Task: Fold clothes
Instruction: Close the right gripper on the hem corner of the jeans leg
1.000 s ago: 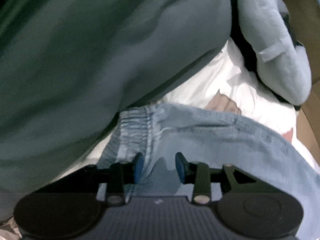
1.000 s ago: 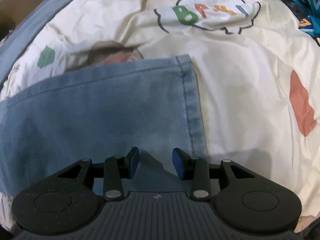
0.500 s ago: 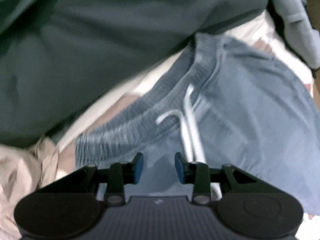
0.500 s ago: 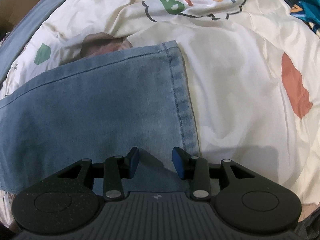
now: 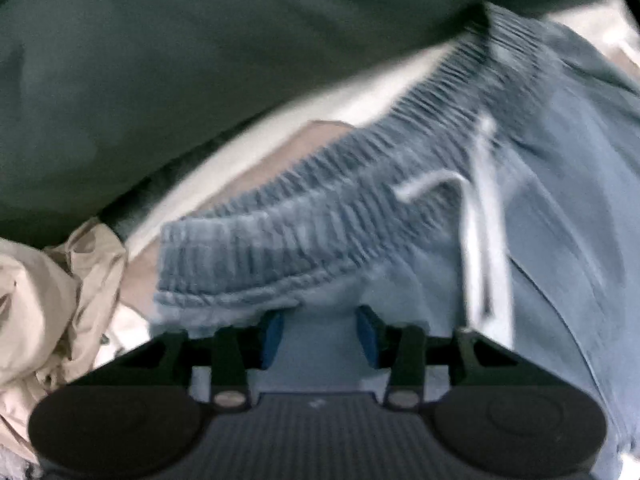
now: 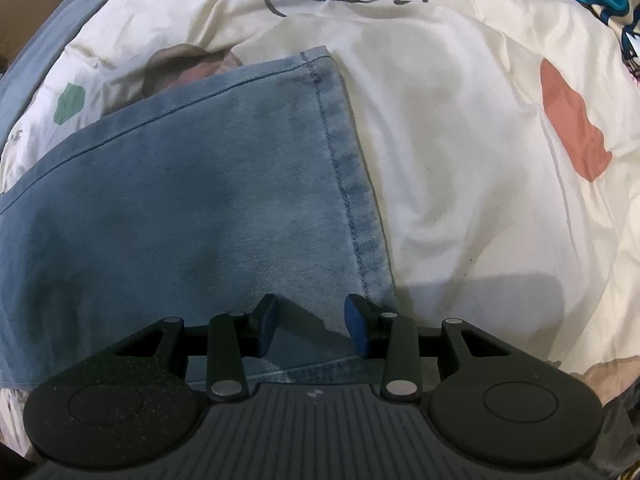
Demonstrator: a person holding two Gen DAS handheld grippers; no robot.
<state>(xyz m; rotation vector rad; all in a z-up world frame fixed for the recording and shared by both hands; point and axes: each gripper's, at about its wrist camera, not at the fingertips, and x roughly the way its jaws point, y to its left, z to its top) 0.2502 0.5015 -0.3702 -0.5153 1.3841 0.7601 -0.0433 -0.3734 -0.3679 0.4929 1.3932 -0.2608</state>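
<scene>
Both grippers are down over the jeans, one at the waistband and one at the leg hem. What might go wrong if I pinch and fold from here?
1. The white drawstring lies loose beside the left gripper, whose jaws have just been opening over the jeans; it may get pinched or trail out.
2. The right gripper hangs open near the hem, so it may also catch the printed sheet.

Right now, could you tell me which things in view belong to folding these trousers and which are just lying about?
Belong to the job:
- blue denim trousers, with elastic waistband and white drawstring
- left hand-held gripper, jaws just opening
- right hand-held gripper

Lying about:
- printed bedsheet
- dark green garment
- beige garment
</scene>
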